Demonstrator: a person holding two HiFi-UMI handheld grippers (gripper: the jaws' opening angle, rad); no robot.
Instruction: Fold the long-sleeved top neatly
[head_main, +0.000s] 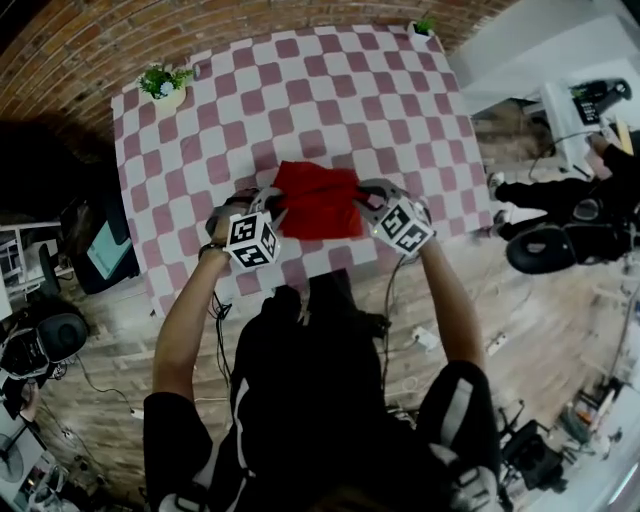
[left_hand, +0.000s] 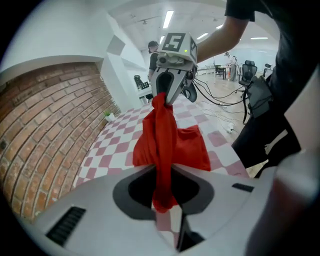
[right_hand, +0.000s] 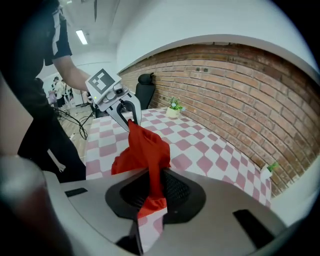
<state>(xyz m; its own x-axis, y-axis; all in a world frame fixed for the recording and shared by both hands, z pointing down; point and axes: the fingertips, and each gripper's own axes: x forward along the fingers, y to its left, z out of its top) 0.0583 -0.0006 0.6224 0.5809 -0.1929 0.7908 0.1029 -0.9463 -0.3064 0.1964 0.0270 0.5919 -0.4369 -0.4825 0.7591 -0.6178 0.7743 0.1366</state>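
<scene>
— Where to look for the red top?

— On the pink-and-white checked surface, toward its near edge. Partly lifted, bunched into a ridge strung between two grips, with the rest draped on the checks below.

— Gripped by what?

— At the top's left end, by the left claw: clenched on a gathered fold of red cloth, plainly pinched between the jaws in the left gripper view. At the top's right end, by the right claw: clamped likewise on another gathered fold, with a tail of cloth hanging through toward the camera in the right gripper view.

— Anything to read?

— Only black-and-white square markers, blocky patterns, on the cube nearer than the top at the left, and on a matching one at the right.

— And farther out from the top?

— Beyond it, at the far left corner, a small potted plant in a pale pot. At the far right corner, a second small plant. Past both, a brick wall. Nearer than the top, a bare forearm on each side and dark clothing. Right of the top, off the surface, wood floor.
</scene>
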